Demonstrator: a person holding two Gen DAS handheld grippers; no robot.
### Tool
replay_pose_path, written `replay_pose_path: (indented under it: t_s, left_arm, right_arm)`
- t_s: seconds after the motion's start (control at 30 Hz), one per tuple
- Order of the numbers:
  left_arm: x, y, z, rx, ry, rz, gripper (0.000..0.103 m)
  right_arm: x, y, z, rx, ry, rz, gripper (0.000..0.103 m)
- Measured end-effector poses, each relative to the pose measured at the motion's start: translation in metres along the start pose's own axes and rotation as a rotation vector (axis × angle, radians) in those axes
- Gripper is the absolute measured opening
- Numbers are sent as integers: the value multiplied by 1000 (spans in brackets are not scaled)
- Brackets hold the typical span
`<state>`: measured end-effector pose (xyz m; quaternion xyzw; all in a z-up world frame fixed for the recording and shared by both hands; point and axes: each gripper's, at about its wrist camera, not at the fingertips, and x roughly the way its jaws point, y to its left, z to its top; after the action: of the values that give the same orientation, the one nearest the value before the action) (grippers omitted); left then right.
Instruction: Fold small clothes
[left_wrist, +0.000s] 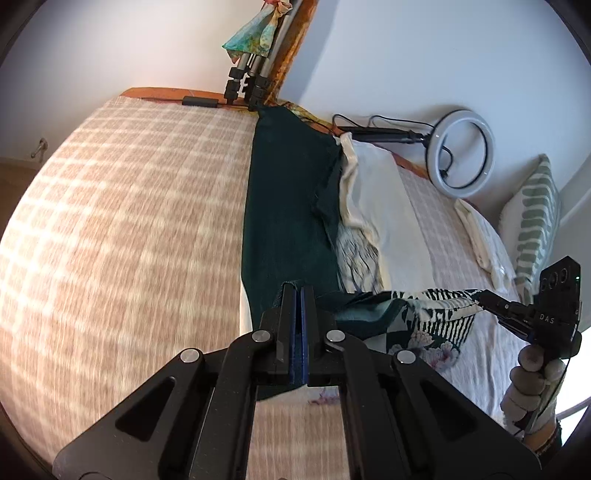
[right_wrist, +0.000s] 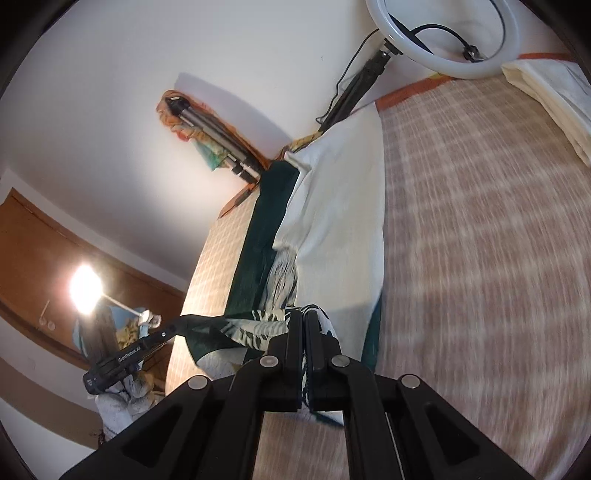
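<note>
A small garment, dark green with a black-and-white and floral print (left_wrist: 424, 314), hangs stretched between my two grippers above the bed. My left gripper (left_wrist: 298, 291) is shut on its dark green edge (left_wrist: 288, 206). My right gripper (right_wrist: 303, 317) is shut on its printed corner (right_wrist: 258, 325). The right gripper also shows at the right of the left wrist view (left_wrist: 484, 297). The left gripper shows at the left of the right wrist view (right_wrist: 184, 319). The garment's far part lies draped on the bed (right_wrist: 258, 236).
The bed has a beige checked cover (left_wrist: 129, 221). A cream cloth (left_wrist: 373, 192) lies beside the garment. A ring light (left_wrist: 461, 155) and a tripod (left_wrist: 251, 74) stand by the white wall. A green-striped pillow (left_wrist: 535, 218) lies at the right.
</note>
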<state>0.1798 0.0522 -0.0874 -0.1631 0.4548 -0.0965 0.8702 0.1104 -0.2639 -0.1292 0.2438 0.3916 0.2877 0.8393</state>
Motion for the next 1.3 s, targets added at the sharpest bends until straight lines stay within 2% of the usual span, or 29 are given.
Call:
replay_pose_path:
  t_s: [0.33,0.7,0.73,0.8,0.83,0.87,0.9,0.93,1.07,1.3]
  left_arm:
    - [43,7,22,-29,31,27,0]
    - [66,15,38,-49,28,49,0]
    - [67,16,39,-51,22,55,0]
    - [67,16,40,-47,7,62,1]
    - [67,17,40,-46,2,67,13]
    - [66,18,42,-50,-5,72,38]
    - [64,20,43,-63,-22,71,49]
    - [61,22,44,-75,-39,70,55]
    - [52,27,49,-88,-69,68,55]
    - [55,23,47,-43,-63,104,55]
  right_arm:
    - [35,-24,33,67,-8,-41,0]
    - [53,-43,47,97,5,-66,0]
    - [55,-42,48,95,7,-68,0]
    - [57,-40,51,83,7,-83,8]
    - [57,-40,52,78,8,-96,14]
    - [56,-39,53,74,7,-107,34]
    - [54,-38,54,69,-3,-119,45]
    - [52,-37,55,63,-15,-127,45]
    - [45,-30,57,23,-34,-129,44]
    - [44,-23,55,-31,-35,-170,44]
